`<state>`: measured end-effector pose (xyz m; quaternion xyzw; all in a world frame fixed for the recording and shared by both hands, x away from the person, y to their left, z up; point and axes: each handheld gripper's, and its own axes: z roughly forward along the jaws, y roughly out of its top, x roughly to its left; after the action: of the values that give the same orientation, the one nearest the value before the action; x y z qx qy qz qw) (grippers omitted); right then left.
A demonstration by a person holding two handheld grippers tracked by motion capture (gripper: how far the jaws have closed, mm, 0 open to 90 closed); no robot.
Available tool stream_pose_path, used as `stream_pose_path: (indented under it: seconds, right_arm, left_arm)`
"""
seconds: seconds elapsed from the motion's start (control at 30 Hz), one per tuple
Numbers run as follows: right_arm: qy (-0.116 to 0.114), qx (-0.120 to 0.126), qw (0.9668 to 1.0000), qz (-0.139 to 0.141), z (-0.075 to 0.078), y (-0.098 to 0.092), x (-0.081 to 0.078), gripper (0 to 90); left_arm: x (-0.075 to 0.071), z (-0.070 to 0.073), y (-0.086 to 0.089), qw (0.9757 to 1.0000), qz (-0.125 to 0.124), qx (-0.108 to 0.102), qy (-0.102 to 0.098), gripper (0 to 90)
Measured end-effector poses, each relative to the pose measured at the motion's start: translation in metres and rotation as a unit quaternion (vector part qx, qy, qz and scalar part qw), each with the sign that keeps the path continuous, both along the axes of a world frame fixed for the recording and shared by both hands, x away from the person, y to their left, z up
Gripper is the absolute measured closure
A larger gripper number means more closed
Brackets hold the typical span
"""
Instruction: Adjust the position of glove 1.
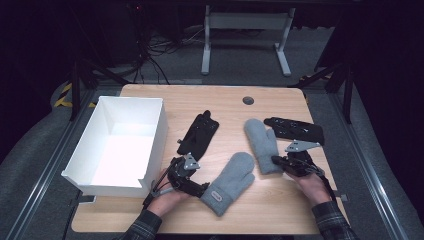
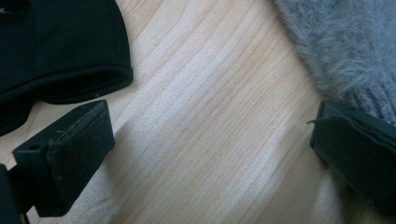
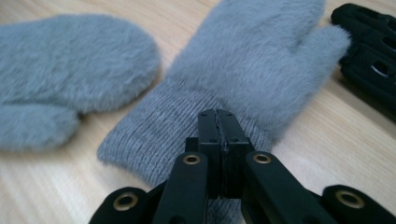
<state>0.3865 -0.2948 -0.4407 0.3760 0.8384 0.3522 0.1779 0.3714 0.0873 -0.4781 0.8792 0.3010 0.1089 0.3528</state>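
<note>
Two grey fluffy mittens lie on the wooden table (image 1: 280, 210). Between the near mitten (image 1: 230, 182) and a black glove (image 1: 198, 134) my left gripper (image 1: 192, 176) stands open. In the left gripper view (image 2: 210, 154) its jaws are spread wide over bare wood, the black glove's cuff (image 2: 56, 46) beside one jaw and the mitten (image 2: 345, 42) beside the other. My right gripper (image 1: 276, 160) is shut, its tips (image 3: 219, 122) resting on the knitted cuff of the far mitten (image 1: 262, 142) (image 3: 261, 60). Whether fabric is pinched I cannot tell.
A white open box (image 1: 155, 142) stands at the table's left edge, close to my left hand. A second black glove (image 1: 295, 130) (image 3: 373, 51) lies just beyond the right gripper. A round grommet (image 1: 248, 100) sits near the far edge.
</note>
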Motion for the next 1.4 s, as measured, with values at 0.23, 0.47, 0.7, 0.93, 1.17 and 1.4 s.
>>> stream_pose_path:
  seconds: [0.23, 0.47, 0.7, 0.93, 1.17, 1.4]
  right_arm:
    - [0.01, 0.004, 0.9999, 0.008, 0.0, -0.01, -0.024, 90.0]
    - [0.014, -0.007, 0.9998, 0.013, 0.002, -0.015, -0.054, 90.0]
    - [0.011, -0.004, 0.9998, 0.015, 0.005, -0.016, -0.074, 90.0]
    - [-0.01, 0.017, 0.9997, 0.014, 0.018, -0.004, -0.037, 90.0]
    - [-0.01, 0.026, 0.9995, 0.016, 0.022, 0.023, 0.019, 90.0]
    - [0.008, -0.011, 0.9999, 0.006, 0.007, 0.035, 0.043, 90.0]
  left_arm:
    - [0.0, 0.0, 0.0, 1.0, 0.0, 0.0, 0.0, 0.0]
    - [0.0, 0.0, 0.0, 1.0, -0.001, 0.001, 0.0, 0.1]
    - [0.0, 0.0, 0.0, 1.0, 0.0, -0.001, -0.001, 0.1]
    - [0.0, 0.0, 0.0, 1.0, 0.0, -0.001, 0.0, 0.1]
    - [0.0, 0.0, 0.0, 1.0, -0.001, 0.0, 0.0, 0.1]
    - [0.0, 0.0, 0.0, 1.0, -0.001, 0.0, 0.0, 0.1]
